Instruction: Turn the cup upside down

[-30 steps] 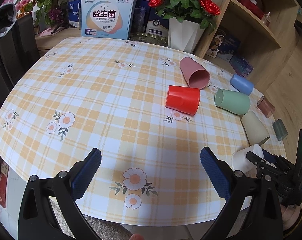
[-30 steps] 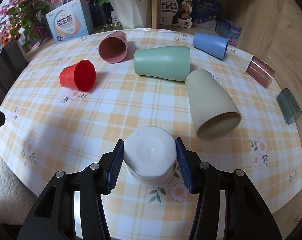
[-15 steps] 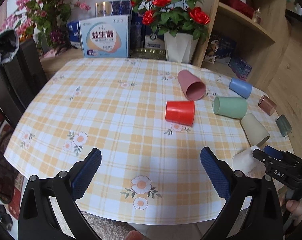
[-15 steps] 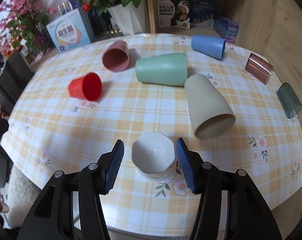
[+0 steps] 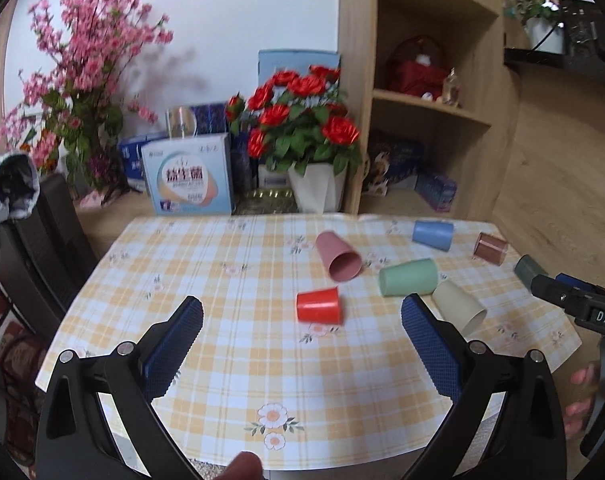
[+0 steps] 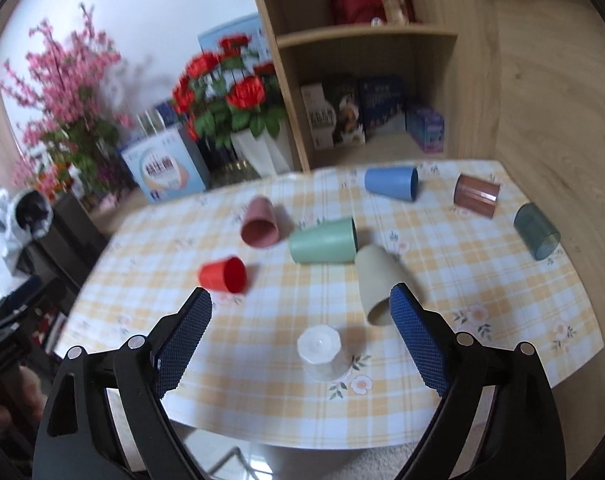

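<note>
The white cup (image 6: pixel 320 354) stands upside down near the front edge of the tabletop (image 6: pixel 482 280), so the flip looks done. The right claw (image 6: pixel 300 334) is spread wide and holds nothing, and so is the left claw (image 5: pixel 302 336). Next, a lying cup could be picked.

Red roses (image 5: pixel 298 120) in white vase (image 5: pixel 317 186), probiotic box (image 5: pixel 187 174) behind table (image 5: pixel 230 264)
</note>
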A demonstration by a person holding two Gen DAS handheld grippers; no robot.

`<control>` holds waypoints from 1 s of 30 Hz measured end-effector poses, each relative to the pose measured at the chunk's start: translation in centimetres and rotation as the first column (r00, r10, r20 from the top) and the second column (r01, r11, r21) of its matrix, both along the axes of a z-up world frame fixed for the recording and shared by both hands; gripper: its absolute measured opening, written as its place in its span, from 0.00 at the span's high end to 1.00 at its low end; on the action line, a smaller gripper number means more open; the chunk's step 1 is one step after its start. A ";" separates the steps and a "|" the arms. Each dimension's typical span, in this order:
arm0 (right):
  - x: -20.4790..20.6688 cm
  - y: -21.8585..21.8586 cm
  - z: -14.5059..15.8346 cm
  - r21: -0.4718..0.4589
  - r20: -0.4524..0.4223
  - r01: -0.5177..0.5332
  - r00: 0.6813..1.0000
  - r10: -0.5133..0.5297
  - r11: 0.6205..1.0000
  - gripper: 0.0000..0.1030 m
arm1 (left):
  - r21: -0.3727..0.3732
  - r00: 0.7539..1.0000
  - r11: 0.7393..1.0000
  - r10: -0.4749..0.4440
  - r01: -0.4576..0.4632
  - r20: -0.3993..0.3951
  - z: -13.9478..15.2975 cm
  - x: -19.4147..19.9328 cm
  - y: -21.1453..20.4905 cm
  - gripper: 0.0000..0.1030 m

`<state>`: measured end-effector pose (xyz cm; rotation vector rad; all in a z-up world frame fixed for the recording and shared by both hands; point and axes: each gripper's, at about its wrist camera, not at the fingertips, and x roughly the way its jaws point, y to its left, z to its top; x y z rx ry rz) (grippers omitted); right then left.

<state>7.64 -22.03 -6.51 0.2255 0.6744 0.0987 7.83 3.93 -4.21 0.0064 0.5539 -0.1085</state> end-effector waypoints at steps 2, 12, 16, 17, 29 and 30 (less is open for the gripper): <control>-1.2 0.2 1.9 -0.026 0.052 -0.004 0.999 0.005 1.000 0.15 | 0.001 0.999 1.000 -0.017 0.017 0.037 1.6 -0.9 -0.6 0.06; -7.2 1.7 8.6 -0.131 0.229 0.050 0.973 -0.018 0.990 0.15 | -0.016 0.978 0.999 -0.035 0.039 0.205 7.4 -5.3 -1.8 0.06; -8.5 2.0 8.9 -0.145 0.238 0.068 0.971 -0.032 0.987 0.15 | 0.003 0.972 1.000 -0.003 0.002 0.235 7.9 -6.6 -1.9 0.06; -8.7 2.0 8.8 -0.150 0.234 0.072 0.972 -0.036 0.986 0.15 | 0.007 0.972 1.000 0.000 -0.002 0.234 7.9 -6.8 -1.9 0.06; -10.0 1.9 8.1 -0.174 0.249 0.129 0.965 -0.084 0.976 0.15 | 0.012 0.977 1.000 0.002 -0.005 0.212 6.8 -7.9 -2.5 0.06; -10.1 1.8 8.0 -0.177 0.250 0.132 0.965 -0.085 0.975 0.15 | 0.012 0.978 1.000 0.003 -0.006 0.211 6.8 -7.9 -2.5 0.06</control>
